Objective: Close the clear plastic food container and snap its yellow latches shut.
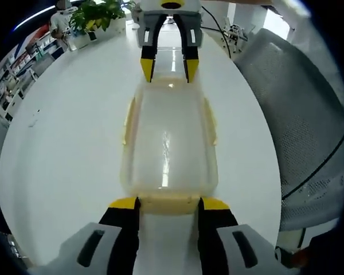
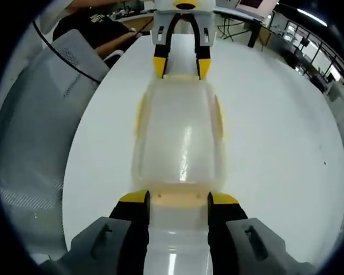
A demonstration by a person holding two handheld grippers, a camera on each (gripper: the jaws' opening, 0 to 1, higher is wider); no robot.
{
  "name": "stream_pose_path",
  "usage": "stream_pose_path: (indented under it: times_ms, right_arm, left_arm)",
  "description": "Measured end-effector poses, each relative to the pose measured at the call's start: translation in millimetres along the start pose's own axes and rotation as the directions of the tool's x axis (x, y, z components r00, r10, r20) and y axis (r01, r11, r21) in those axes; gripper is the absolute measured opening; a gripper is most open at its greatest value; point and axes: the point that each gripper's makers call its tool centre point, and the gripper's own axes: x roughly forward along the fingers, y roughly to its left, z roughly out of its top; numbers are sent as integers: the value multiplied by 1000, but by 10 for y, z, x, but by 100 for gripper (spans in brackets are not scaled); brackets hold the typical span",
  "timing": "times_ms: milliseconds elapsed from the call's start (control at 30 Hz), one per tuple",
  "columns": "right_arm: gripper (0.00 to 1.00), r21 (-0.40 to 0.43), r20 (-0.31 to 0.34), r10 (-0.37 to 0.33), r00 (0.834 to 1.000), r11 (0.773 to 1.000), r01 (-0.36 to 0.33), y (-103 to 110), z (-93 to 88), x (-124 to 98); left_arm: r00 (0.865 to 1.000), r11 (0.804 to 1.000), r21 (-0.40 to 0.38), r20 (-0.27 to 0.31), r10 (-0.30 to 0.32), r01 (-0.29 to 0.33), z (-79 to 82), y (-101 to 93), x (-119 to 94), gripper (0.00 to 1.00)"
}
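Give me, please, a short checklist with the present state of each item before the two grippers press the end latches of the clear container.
1. Lid on the clear container: ok, it looks seated.
2. Left gripper at the near end latch: ok, jaws open, one tip at each side.
3. Right gripper at the opposite end latch: ok, jaws open, straddling it.
4. End latches snapped: cannot tell.
5. Long-side yellow latches: cannot tell whether they are locked.
6. Container flat on the white table: ok.
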Motion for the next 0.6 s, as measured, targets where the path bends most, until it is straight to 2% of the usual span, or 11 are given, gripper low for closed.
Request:
stream_pose_path:
  times_ms: [133,300,433,600]
  right_arm:
    - [36,-18,-41,-6,999,1000,5,5,-3,18]
    - [36,-6,-59,-5,998,1000,4,-2,-7,18]
    - [36,2,-138,-10,990,1000,11,-5,-10,27]
    - [35,25,-174,0,985,1000,4,-15,-12,35]
  left_arm:
    - [1000,1000,3,8,-4,4,-15,-7,-4,34]
    - [999,1000,0,33,-4,4,-24,-18,-15,33]
    - [999,1000,7,35,-8,7,-21,-24,-19,33]
    - [1000,1000,0,28,-6,6,-25,-30,-27,33]
